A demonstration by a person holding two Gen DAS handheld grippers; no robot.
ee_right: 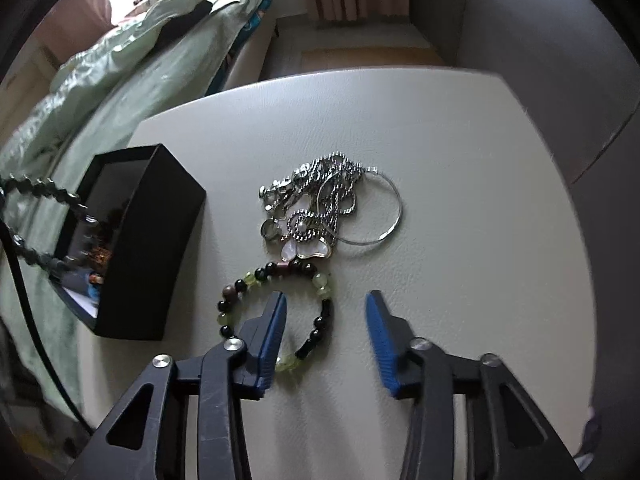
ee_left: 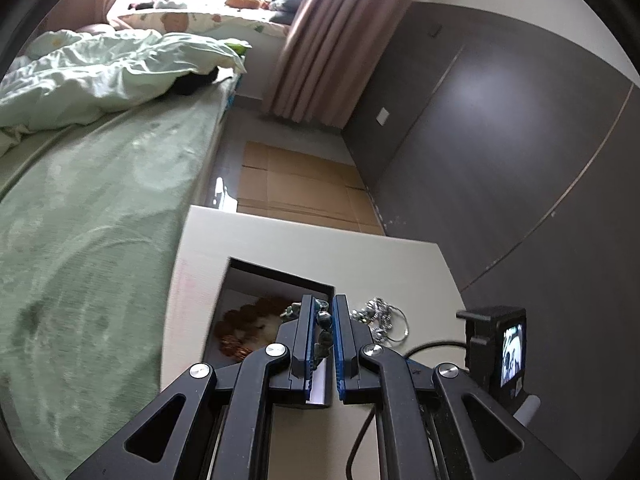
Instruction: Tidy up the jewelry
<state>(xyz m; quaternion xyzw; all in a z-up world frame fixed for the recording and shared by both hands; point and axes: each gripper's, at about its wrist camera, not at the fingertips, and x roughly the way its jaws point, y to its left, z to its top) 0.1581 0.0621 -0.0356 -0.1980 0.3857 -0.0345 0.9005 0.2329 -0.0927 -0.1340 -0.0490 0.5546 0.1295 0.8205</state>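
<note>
a dark green bead strand [ee_left: 323, 330] hangs pinched between the nearly closed pads of the left gripper [ee_left: 322, 308], over the open black box [ee_right: 132, 248] on the pale table [ee_right: 460, 160]. beside the box lies a silver chain heap [ee_right: 328, 204]; just before it, a black-and-green bead bracelet [ee_right: 276, 308], its near side between the parted, untouching pads of the right gripper [ee_right: 326, 300]

Both wrist views close, angled down; share table [ee_right: 440, 152], box [ee_right: 160, 264].
</note>
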